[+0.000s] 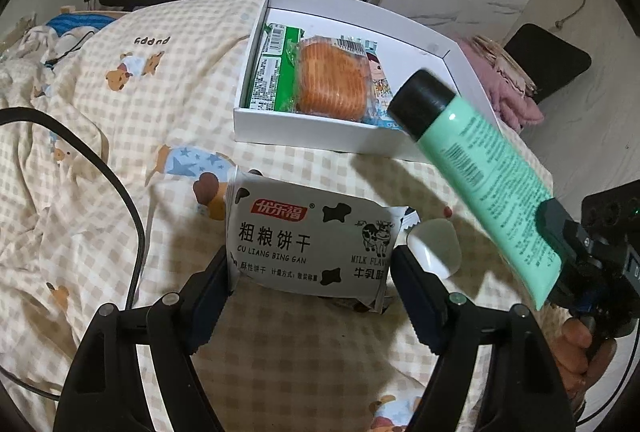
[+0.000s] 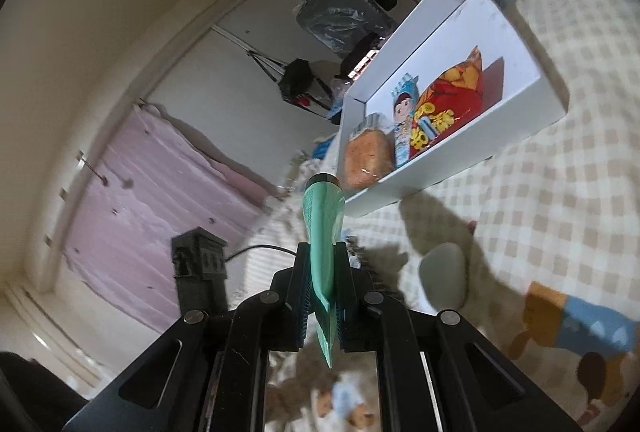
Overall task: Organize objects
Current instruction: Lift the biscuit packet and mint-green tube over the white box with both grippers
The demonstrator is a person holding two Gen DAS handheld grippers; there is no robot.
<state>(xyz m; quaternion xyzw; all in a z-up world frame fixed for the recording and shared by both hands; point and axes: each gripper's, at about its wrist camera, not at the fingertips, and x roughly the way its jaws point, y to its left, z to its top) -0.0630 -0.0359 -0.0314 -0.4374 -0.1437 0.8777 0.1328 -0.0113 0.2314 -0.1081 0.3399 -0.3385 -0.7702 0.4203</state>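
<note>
R gripper [image 2: 322, 296] clamps green tube [image 1: 476, 168] near box [image 1: 340, 136]. L gripper [image 1: 312, 272] wide, astride biscuit pack [image 1: 308, 244] on bed; contact unclear.

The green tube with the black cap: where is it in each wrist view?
Left wrist view: the green tube runs diagonally at right, cap up-left, its flat end clamped in the right gripper.
Right wrist view: centre, between the fingers, cap pointing away.
Shared landmark: the white box of snacks.
</note>
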